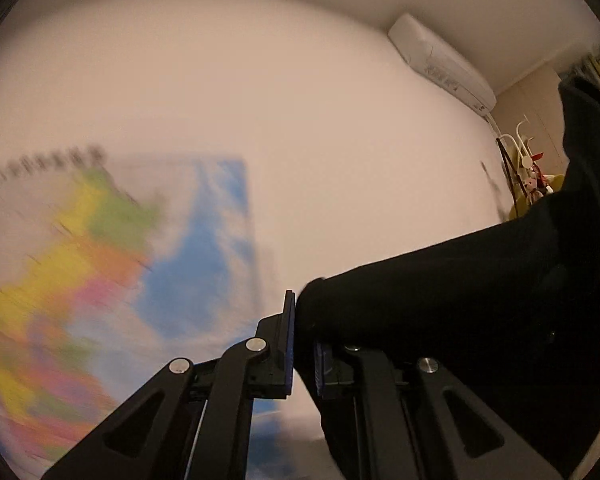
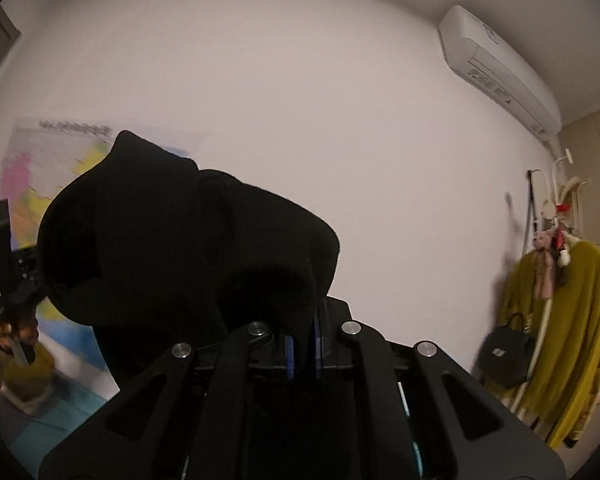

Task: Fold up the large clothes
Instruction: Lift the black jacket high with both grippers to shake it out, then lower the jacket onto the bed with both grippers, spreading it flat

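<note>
White wall (image 2: pixel 300 100) behind both raised grippers, black garment (image 2: pixel 188 240) clamped.

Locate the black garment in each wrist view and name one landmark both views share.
Left wrist view: the black garment fills the lower right, running from between the left gripper up to the right edge.
Right wrist view: it is bunched at centre-left, above the right gripper that clamps it.
Shared landmark: the white air conditioner, upper right on the wall in both.
</note>
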Action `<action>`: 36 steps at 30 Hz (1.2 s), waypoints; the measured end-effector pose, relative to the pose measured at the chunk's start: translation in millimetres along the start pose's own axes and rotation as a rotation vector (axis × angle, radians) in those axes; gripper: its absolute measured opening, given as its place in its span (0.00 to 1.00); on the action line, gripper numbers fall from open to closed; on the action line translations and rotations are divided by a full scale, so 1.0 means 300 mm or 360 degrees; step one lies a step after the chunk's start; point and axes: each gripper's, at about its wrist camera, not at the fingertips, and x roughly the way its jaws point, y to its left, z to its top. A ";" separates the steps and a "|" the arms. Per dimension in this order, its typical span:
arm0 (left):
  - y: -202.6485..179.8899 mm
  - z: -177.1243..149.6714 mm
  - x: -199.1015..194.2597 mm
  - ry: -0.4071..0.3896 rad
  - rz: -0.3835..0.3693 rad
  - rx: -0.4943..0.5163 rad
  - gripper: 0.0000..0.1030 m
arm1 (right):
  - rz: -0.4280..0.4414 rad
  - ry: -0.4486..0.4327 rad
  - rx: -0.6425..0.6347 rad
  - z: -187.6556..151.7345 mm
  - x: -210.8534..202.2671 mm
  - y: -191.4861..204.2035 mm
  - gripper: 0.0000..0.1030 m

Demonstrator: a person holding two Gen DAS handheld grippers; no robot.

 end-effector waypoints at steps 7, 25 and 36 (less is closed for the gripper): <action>0.007 0.081 -0.448 0.0131 0.0162 0.0174 0.06 | 0.0415 0.0040 0.0059 -0.069 -0.202 0.161 0.06; 0.231 -0.601 -0.222 0.1221 0.0443 0.0086 0.05 | 0.1004 0.0918 0.0268 -0.697 0.440 0.670 0.08; 0.375 -1.179 0.091 0.1791 0.0526 -0.0142 0.04 | 0.0825 0.1364 0.0330 -1.106 0.860 0.791 0.07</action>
